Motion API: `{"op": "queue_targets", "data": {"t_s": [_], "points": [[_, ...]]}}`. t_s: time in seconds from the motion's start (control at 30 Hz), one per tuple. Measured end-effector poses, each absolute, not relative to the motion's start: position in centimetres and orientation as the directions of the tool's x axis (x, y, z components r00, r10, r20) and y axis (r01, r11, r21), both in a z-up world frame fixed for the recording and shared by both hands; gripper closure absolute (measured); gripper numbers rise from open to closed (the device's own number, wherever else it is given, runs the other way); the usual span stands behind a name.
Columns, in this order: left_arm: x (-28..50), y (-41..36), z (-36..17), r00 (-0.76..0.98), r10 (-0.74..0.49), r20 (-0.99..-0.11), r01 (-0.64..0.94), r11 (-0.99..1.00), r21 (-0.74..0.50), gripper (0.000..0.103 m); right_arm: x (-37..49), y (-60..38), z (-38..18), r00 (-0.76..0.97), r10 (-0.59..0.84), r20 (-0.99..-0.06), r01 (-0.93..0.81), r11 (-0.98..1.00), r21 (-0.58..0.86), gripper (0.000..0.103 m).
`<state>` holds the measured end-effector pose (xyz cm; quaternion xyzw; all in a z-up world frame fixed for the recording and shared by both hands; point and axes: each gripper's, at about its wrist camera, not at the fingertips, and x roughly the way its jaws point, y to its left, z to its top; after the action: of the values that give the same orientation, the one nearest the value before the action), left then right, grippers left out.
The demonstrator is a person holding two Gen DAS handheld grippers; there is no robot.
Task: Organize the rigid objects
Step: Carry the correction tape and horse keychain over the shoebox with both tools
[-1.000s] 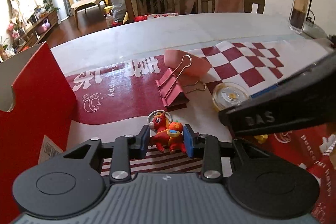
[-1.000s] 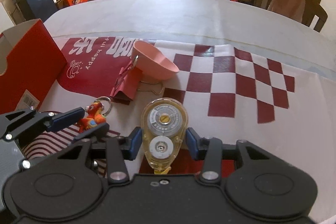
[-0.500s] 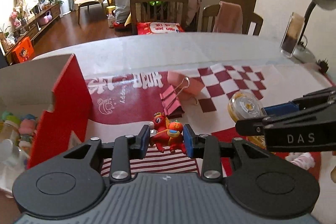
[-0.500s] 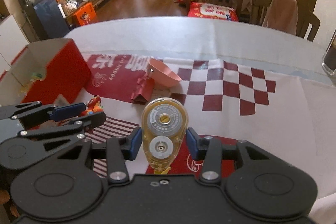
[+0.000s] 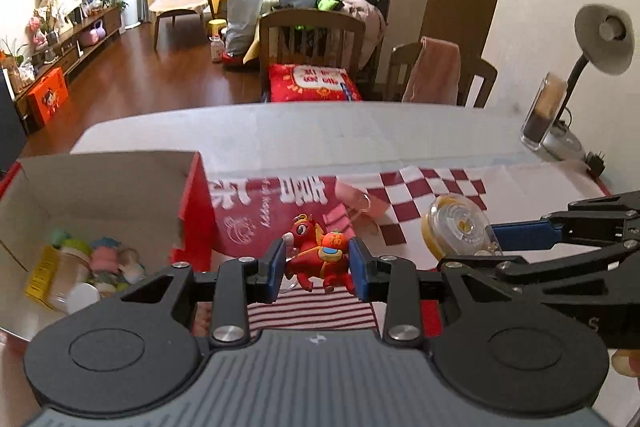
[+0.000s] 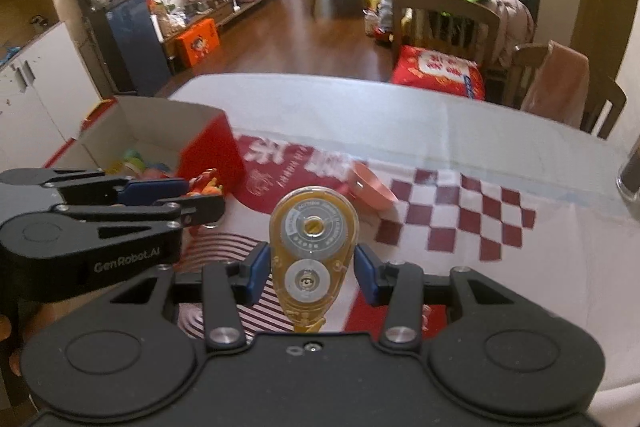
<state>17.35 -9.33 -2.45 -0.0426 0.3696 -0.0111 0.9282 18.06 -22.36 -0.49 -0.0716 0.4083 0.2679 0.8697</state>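
Observation:
My left gripper (image 5: 318, 269) is shut on a red horse keychain (image 5: 316, 257) and holds it high above the table, just right of the open red box (image 5: 192, 195). My right gripper (image 6: 312, 273) is shut on a clear yellow correction tape dispenser (image 6: 312, 251), also lifted; the dispenser shows in the left wrist view (image 5: 456, 227) too. The left gripper shows in the right wrist view (image 6: 172, 197) at the left, beside the box (image 6: 212, 147). A pink bowl (image 6: 370, 187) and a pink binder clip (image 5: 340, 217) lie on the red and white cloth.
The box holds several small pastel items (image 5: 92, 259). A glass (image 5: 542, 115) and a desk lamp (image 5: 604, 39) stand at the table's far right. Wooden chairs (image 5: 312, 39) stand behind the table.
Both grippers have risen well above the table with their objects. The view now looks down into the red box, and the left gripper sits closer to it.

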Motion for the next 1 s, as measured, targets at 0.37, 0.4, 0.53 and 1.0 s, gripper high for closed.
{"op": "queue_targets", "data": {"t_s": [0.37,0.4,0.53,1.0], "points": [[15.9,-3.1,1.6,0.756,-0.039,-0.653,-0.032,0.995,-0.097,0.07,16.7,-16.9,2.1,0.532,0.443,-0.722,-0.571,0.817,0.081,0.059],[15.8,-2.3,1.8,0.755,-0.037,-0.655,-0.037,0.994,-0.099,0.07,16.6,-16.4,2.1,0.531,0.445,-0.721,-0.575,0.815,0.079,0.059],[15.5,0.7,2.2,0.752,-0.023,-0.659,-0.054,0.994,-0.096,0.07,16.2,-14.0,2.4,0.529,0.447,-0.721,-0.581,0.81,0.076,0.059],[14.8,11.0,1.7,0.74,0.034,-0.672,-0.094,0.994,-0.054,0.07,16.1,-5.4,1.3,0.518,0.438,-0.735,-0.598,0.8,0.056,0.059]]}}
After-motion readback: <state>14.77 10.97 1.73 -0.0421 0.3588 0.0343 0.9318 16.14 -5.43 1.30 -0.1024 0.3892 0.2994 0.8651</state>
